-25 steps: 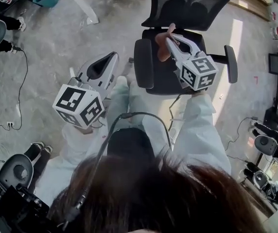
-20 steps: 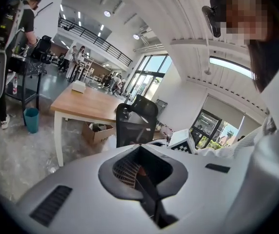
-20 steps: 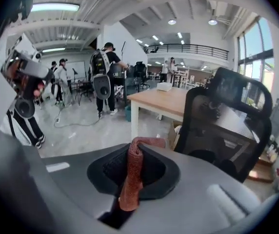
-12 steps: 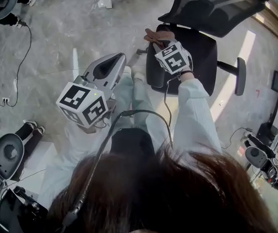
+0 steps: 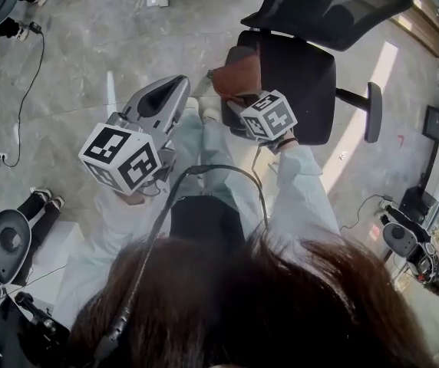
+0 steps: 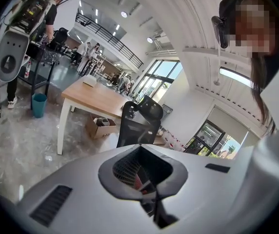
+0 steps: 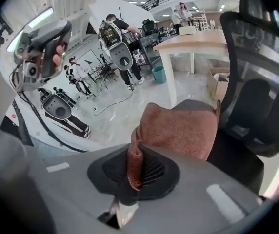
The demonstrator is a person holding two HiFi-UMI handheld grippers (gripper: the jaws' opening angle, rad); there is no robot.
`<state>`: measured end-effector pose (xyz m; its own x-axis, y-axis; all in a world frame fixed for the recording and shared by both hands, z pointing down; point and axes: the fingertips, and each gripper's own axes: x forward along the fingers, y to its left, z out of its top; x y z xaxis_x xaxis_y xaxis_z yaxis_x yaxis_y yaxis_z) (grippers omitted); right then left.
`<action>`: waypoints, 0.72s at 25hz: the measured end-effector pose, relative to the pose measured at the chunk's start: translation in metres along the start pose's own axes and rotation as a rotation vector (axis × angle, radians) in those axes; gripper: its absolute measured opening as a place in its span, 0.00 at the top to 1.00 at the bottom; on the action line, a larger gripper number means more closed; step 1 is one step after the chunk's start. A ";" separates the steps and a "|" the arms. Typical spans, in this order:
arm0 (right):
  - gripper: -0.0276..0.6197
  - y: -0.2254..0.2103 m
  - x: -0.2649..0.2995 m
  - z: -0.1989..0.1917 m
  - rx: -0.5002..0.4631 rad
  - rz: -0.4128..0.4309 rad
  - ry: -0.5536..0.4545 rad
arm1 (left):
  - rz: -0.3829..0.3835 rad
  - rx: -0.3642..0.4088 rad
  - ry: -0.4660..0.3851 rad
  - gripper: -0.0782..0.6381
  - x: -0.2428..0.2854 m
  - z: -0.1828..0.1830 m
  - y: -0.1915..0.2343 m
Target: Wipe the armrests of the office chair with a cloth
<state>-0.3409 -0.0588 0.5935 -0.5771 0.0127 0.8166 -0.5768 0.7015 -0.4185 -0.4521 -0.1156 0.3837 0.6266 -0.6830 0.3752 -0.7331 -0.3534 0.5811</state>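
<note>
A black office chair [image 5: 300, 79] stands ahead of me, its mesh back [image 5: 335, 10] at the top. A reddish-brown cloth [image 5: 236, 75] lies draped over the chair's left armrest [image 5: 237, 50]. My right gripper [image 5: 244, 98] is shut on that cloth and pressed down on the armrest. In the right gripper view the cloth [image 7: 178, 130] spreads from the jaws over the armrest [image 7: 198, 105], and one fold runs into the right gripper [image 7: 134, 165]. The other armrest [image 5: 371, 112] is bare. My left gripper [image 5: 175, 87] hovers over the floor left of the chair, shut with nothing in it [image 6: 142, 172].
A wooden table [image 6: 88, 94] stands with a cardboard box [image 6: 102, 123] under it and a teal bin [image 6: 39, 105] beside it. A cable [image 5: 21, 90] runs across the floor at left. People and equipment rigs [image 7: 115, 45] stand further off. My legs [image 5: 204, 152] are close to the chair.
My right gripper carried the cloth from above the seat leftward onto the chair's left armrest, and the cloth now lies spread over it. The left gripper stayed beside the chair.
</note>
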 end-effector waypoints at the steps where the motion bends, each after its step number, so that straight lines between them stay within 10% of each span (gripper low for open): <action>1: 0.92 0.010 -0.002 -0.009 0.017 0.024 -0.003 | -0.005 0.000 0.001 0.89 0.001 0.001 -0.001; 10: 0.92 0.060 -0.016 -0.067 0.128 0.128 0.007 | -0.038 0.002 0.012 0.89 0.018 0.006 -0.011; 18: 0.92 0.022 -0.037 -0.028 0.280 0.137 -0.168 | -0.032 0.002 0.013 0.89 0.022 0.005 -0.011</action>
<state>-0.3161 -0.0239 0.5645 -0.7338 -0.0403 0.6782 -0.6099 0.4788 -0.6314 -0.4311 -0.1303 0.3819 0.6534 -0.6627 0.3660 -0.7130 -0.3763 0.5916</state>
